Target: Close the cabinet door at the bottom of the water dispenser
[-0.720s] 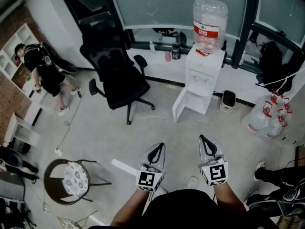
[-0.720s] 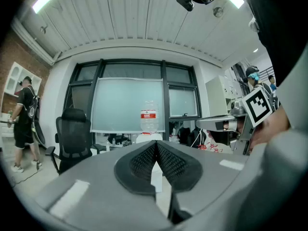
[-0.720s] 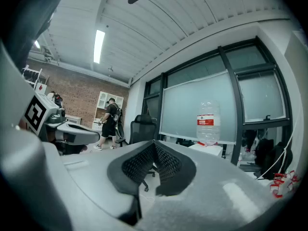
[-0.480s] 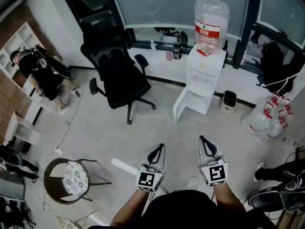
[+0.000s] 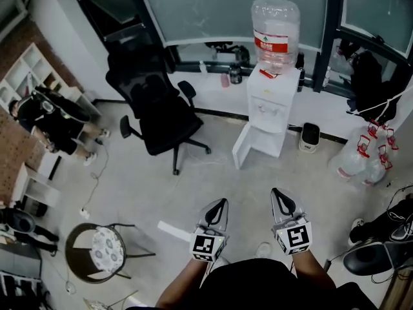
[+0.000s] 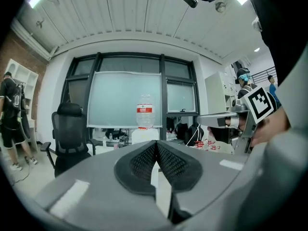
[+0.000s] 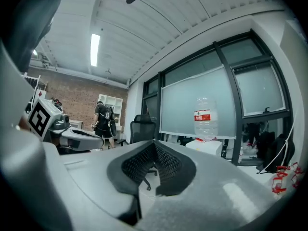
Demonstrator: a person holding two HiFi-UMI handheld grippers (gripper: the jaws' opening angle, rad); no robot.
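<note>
The white water dispenser (image 5: 271,108) stands by the window wall with a clear bottle (image 5: 276,28) on top. Its bottom cabinet door (image 5: 243,150) hangs open, swung out to the left. My left gripper (image 5: 219,204) and right gripper (image 5: 279,194) are side by side low in the head view, far short of the dispenser. Both point level towards it, shut and empty. In the left gripper view the shut tips (image 6: 156,143) sit just below the bottle (image 6: 145,117). In the right gripper view the shut tips (image 7: 154,144) lie left of the bottle (image 7: 205,119).
A black office chair (image 5: 158,105) stands left of the dispenser. A small black bin (image 5: 310,135) and empty water bottles (image 5: 361,163) are on its right. A round stool (image 5: 103,247) is at lower left, and a person (image 5: 51,118) stands by the shelves. Someone's shoes (image 5: 374,254) are at lower right.
Both grippers keep their pose and stay shut. The person by the shelves has moved down the left side. The head view has shifted a little, so the dispenser sits slightly higher.
</note>
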